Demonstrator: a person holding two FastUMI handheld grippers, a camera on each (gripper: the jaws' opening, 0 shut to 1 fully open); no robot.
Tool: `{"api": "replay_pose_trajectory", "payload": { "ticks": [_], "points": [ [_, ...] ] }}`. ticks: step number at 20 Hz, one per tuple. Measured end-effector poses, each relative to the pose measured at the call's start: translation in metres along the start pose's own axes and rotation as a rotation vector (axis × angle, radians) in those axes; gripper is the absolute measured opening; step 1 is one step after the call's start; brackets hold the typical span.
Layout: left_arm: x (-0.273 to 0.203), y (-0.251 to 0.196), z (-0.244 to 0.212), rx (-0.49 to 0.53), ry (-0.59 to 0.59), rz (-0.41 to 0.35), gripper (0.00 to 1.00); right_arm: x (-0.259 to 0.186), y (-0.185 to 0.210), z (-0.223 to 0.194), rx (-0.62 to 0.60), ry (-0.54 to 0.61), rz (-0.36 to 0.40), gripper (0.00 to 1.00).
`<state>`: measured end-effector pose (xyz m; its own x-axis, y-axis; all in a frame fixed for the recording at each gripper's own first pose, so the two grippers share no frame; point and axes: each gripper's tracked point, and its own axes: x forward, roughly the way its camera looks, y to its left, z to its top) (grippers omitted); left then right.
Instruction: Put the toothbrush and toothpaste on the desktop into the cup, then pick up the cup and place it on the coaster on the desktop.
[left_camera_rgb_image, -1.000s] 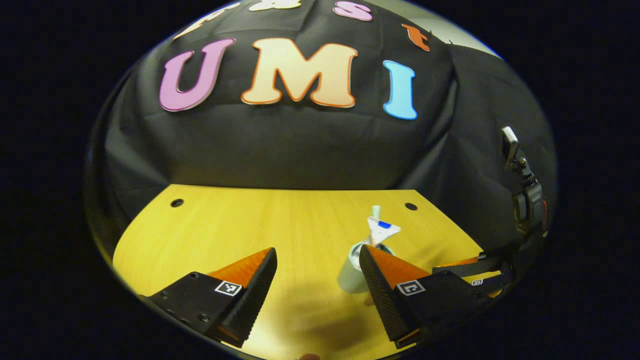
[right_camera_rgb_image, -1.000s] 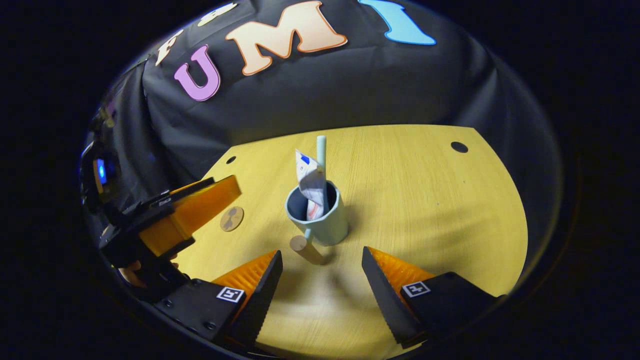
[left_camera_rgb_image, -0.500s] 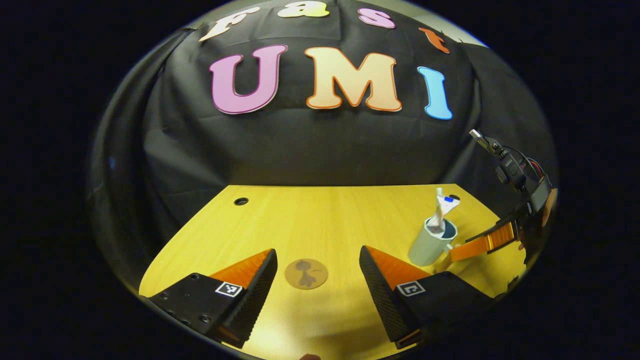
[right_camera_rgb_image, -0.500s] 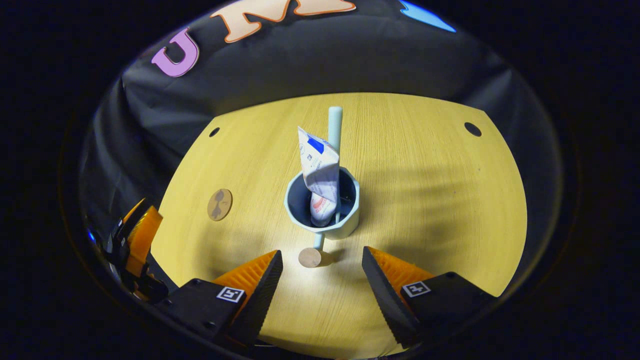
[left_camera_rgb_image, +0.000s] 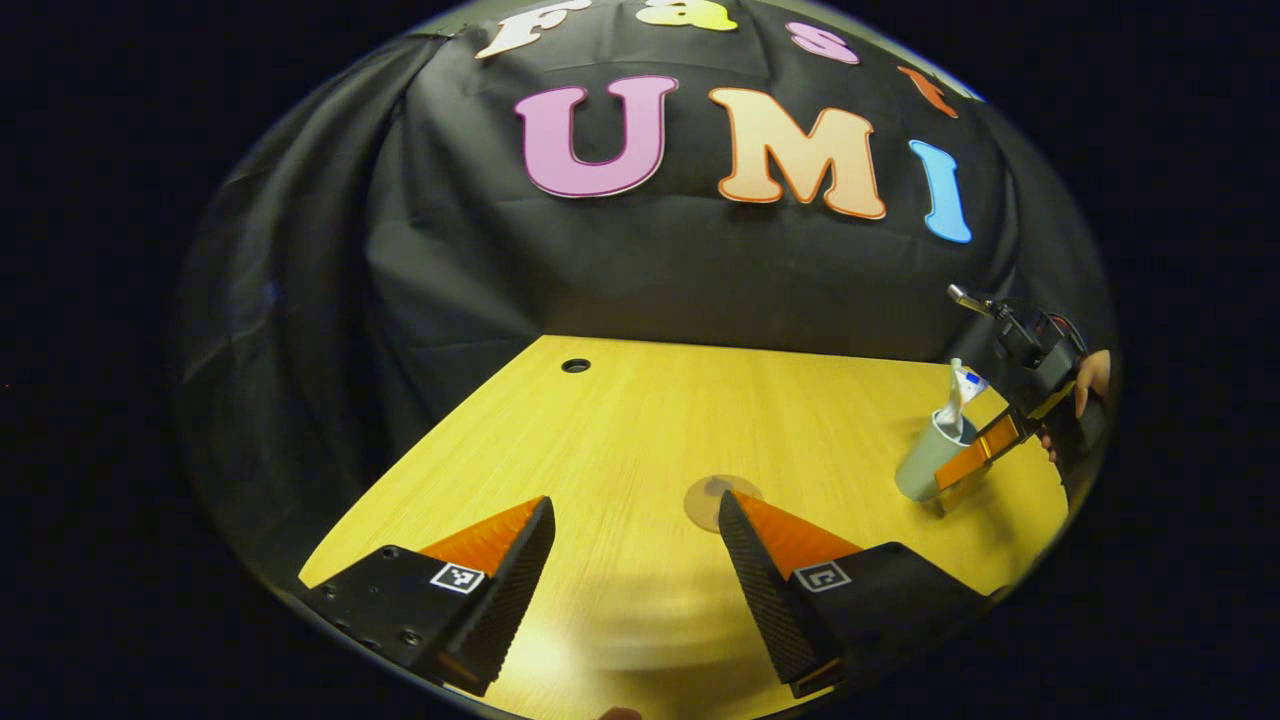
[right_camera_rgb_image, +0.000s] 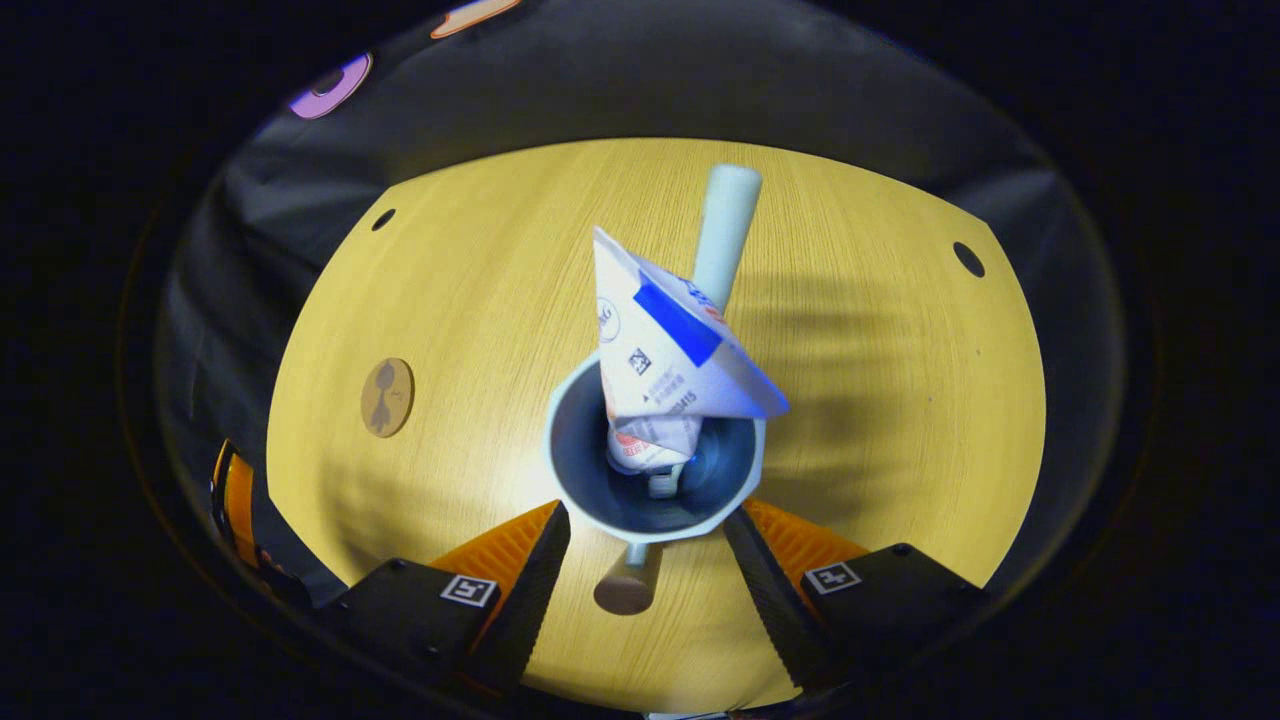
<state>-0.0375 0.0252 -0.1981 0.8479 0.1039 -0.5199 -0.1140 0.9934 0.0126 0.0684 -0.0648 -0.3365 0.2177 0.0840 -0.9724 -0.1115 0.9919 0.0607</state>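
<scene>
Toothpaste (right_camera_rgb_image: 668, 365) and toothbrush (right_camera_rgb_image: 722, 232) already stand in the cup (right_camera_rgb_image: 652, 478), so the lift is the step in hand. The right gripper (right_camera_rgb_image: 647, 560) has its jaws wide, flanking the cup's handle (right_camera_rgb_image: 628, 586) near the desk's (right_camera_rgb_image: 900, 400) front edge. Next it must close on the cup and carry it to the coaster (right_camera_rgb_image: 386, 396) by the left edge, where the left gripper (left_camera_rgb_image: 635, 560) hovers wide open.
</scene>
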Motion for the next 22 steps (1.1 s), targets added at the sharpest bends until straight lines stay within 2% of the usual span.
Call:
{"api": "replay_pose_trajectory", "payload": {
  "ticks": [1, 2, 3, 4, 7, 8, 10, 16, 17, 18, 20, 21, 22],
  "points": [
    [-0.001, 0.006, -0.003, -0.005, 0.002, 0.008, 0.95, 0.004, -0.001, 0.000, -0.001, 0.007, -0.006, 0.88],
    [-0.003, 0.011, -0.004, -0.010, 0.005, 0.017, 0.95, 0.006, -0.001, -0.001, -0.003, 0.015, -0.012, 0.93],
    [-0.005, 0.016, -0.005, -0.012, 0.006, 0.024, 0.95, 0.007, -0.002, -0.001, -0.007, 0.021, -0.016, 0.91],
    [-0.007, 0.021, -0.005, -0.012, 0.005, 0.034, 0.95, 0.010, -0.005, -0.002, -0.020, 0.029, -0.029, 0.86],
    [-0.010, 0.032, -0.008, -0.023, 0.006, 0.052, 0.95, 0.014, -0.009, -0.010, -0.049, 0.062, -0.037, 0.63],
    [-0.010, 0.034, -0.010, -0.026, 0.011, 0.053, 0.95, 0.014, -0.010, -0.013, -0.050, 0.076, -0.034, 0.50],
    [-0.011, 0.039, -0.014, -0.038, 0.025, 0.058, 0.95, 0.010, -0.009, -0.011, -0.061, 0.074, -0.038, 0.31],
    [-0.014, 0.049, -0.015, -0.039, 0.023, 0.071, 0.95, 0.009, -0.008, -0.009, -0.106, 0.047, -0.058, 0.26],
    [-0.014, 0.051, -0.015, -0.038, 0.022, 0.071, 0.95, 0.009, -0.006, -0.008, -0.112, 0.038, -0.049, 0.22],
    [-0.015, 0.052, -0.015, -0.036, 0.022, 0.073, 0.95, 0.009, -0.006, -0.007, -0.108, 0.026, -0.035, 0.26],
    [-0.016, 0.054, -0.014, -0.038, 0.021, 0.073, 0.95, 0.009, -0.004, -0.004, -0.094, 0.014, 0.002, 0.26],
    [-0.016, 0.054, -0.015, -0.040, 0.024, 0.072, 0.95, 0.008, -0.003, -0.003, -0.093, 0.009, 0.012, 0.23],
    [-0.017, 0.055, -0.015, -0.040, 0.027, 0.071, 0.95, 0.009, -0.002, -0.002, -0.103, 0.003, 0.021, 0.26]
  ]
}}
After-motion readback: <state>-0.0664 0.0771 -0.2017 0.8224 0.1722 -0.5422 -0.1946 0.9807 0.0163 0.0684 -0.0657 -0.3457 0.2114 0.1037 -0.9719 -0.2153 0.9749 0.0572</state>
